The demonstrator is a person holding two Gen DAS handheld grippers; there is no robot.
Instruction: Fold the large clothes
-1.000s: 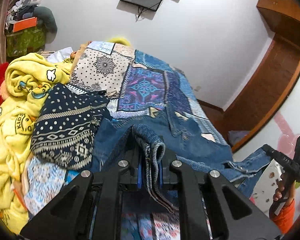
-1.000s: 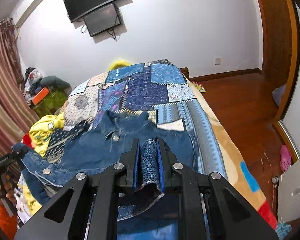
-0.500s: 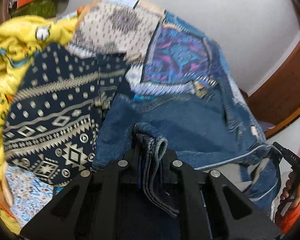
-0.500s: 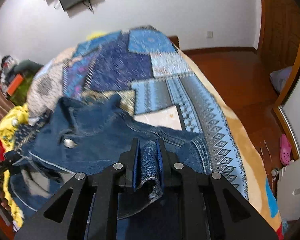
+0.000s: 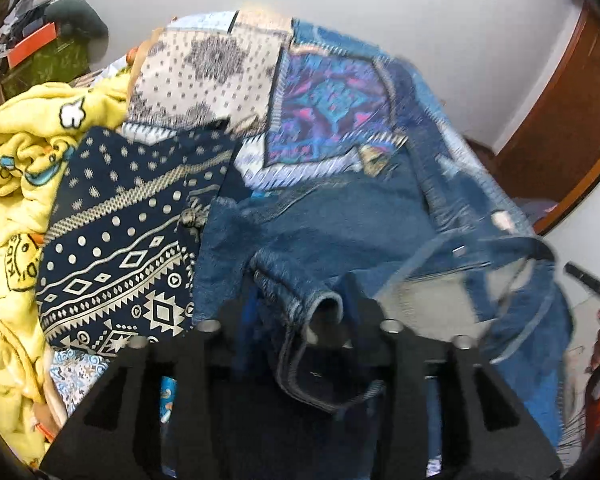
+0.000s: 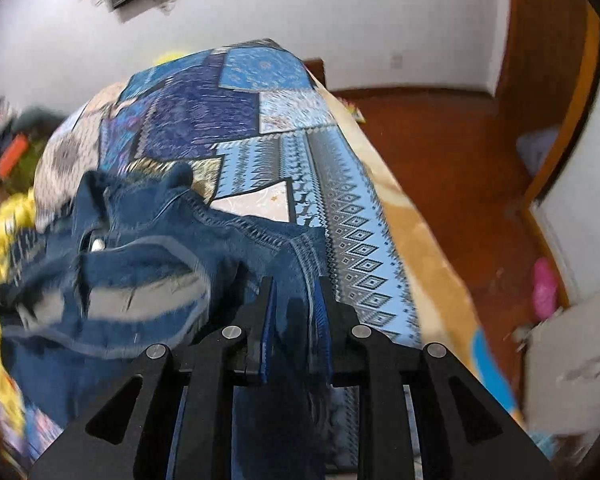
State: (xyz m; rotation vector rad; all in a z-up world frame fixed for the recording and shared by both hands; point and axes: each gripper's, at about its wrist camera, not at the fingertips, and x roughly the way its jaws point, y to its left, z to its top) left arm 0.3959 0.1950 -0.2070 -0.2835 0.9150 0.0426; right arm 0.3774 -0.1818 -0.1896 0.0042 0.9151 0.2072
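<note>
A blue denim jacket (image 5: pixel 332 236) lies bunched on the patchwork bed cover (image 5: pixel 328 100), its grey lining showing. My left gripper (image 5: pixel 300 316) has its jaws spread apart; a denim edge lies loose between them. In the right wrist view the jacket (image 6: pixel 148 264) spreads to the left, collar toward the far side. My right gripper (image 6: pixel 294 300) is shut on a fold of its denim, low over the bed cover (image 6: pixel 332 200). The view is blurred by motion.
A navy patterned cloth (image 5: pixel 116 240) and a yellow blanket (image 5: pixel 16 200) are heaped at the bed's left side. The bed's right edge (image 6: pixel 432 264) drops to a wooden floor (image 6: pixel 452 140). A wooden door frame (image 5: pixel 572 120) stands to the right.
Both grippers have lowered toward the bed with the jacket. The left jaws have spread apart and the denim edge now sits loose. The right gripper still clamps denim.
</note>
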